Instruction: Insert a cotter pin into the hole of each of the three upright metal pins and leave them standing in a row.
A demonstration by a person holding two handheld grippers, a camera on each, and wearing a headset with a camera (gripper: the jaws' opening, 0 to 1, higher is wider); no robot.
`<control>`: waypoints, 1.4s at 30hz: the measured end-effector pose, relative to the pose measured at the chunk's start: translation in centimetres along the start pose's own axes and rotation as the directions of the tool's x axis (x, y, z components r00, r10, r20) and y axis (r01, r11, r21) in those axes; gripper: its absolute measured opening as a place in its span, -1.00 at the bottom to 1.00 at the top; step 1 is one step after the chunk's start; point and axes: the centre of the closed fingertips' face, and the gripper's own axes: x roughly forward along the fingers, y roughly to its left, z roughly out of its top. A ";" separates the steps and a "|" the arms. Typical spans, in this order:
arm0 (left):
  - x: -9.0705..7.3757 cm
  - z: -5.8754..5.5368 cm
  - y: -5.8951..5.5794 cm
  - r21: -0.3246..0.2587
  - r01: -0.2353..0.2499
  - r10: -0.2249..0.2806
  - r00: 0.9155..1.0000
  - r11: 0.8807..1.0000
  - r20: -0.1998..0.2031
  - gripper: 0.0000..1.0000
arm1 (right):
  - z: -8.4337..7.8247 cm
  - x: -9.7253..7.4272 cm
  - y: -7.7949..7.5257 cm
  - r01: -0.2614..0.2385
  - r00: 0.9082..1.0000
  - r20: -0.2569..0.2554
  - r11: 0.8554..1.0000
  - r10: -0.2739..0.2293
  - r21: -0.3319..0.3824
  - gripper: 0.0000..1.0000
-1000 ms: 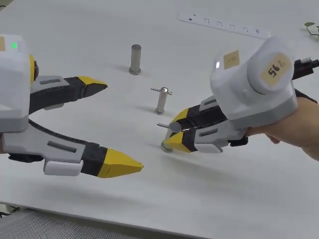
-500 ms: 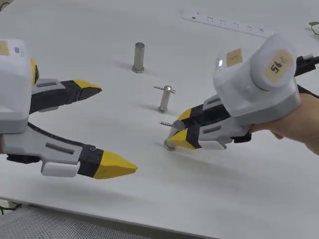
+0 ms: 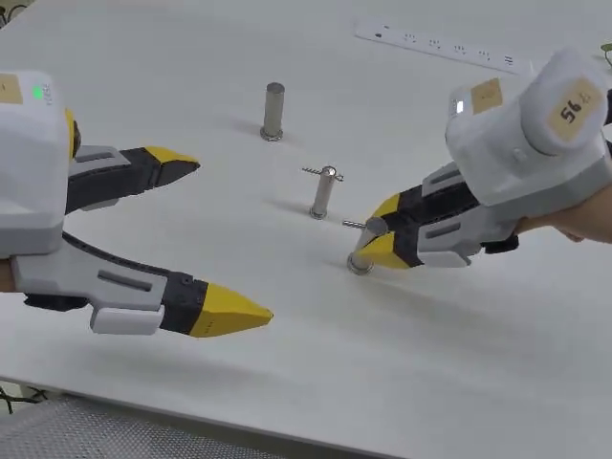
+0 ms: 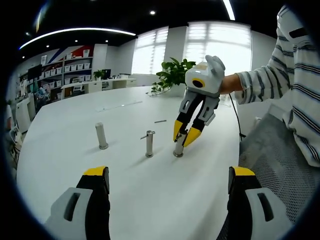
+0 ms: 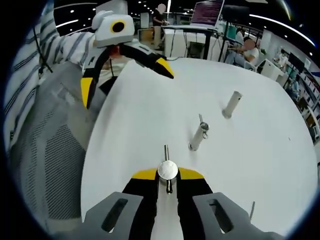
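Note:
Three metal pins stand on the white table. The far pin (image 3: pixel 273 111) is bare. A cotter pin (image 3: pixel 316 173) crosses the top of the middle pin (image 3: pixel 324 192). My right gripper (image 3: pixel 381 232) is shut on the top of the near pin (image 3: pixel 362 253), whose own cotter pin tip (image 3: pixel 351 224) pokes out to the left. In the right gripper view, the near pin's round head (image 5: pixel 168 170) sits between the yellow tips. My left gripper (image 3: pixel 229 239) hovers wide open to the left of the pins, holding nothing, and it appears in the right gripper view (image 5: pixel 128 84).
A white power strip (image 3: pixel 440 45) lies at the back of the table. A thin loose piece (image 4: pixel 160 121) lies beyond the pins. The table's front edge (image 3: pixel 287 426) runs just below my left gripper. A potted plant (image 4: pixel 172 75) stands at the far side.
My right gripper has moved right with the near pin, pulling it away from the middle pin. The left gripper has stayed open and about in place.

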 end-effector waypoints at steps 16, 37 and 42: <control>0.0 -0.8 -0.3 -0.046 0.009 -0.010 1.000 0.999 -0.027 0.95 | -1.7 -1.4 -3.6 0.029 0.999 0.024 0.999 -0.030 0.043 -0.73; -0.2 -0.7 -0.9 -0.017 0.028 -0.028 0.998 0.999 -0.049 0.99 | -2.0 -1.7 -4.3 0.027 0.998 0.048 0.999 -0.029 0.042 -0.71; -0.1 -0.6 -0.8 -0.024 0.023 -0.025 0.998 0.999 -0.052 0.99 | -2.5 -1.3 -4.3 0.040 0.999 0.021 0.999 -0.041 0.025 -0.69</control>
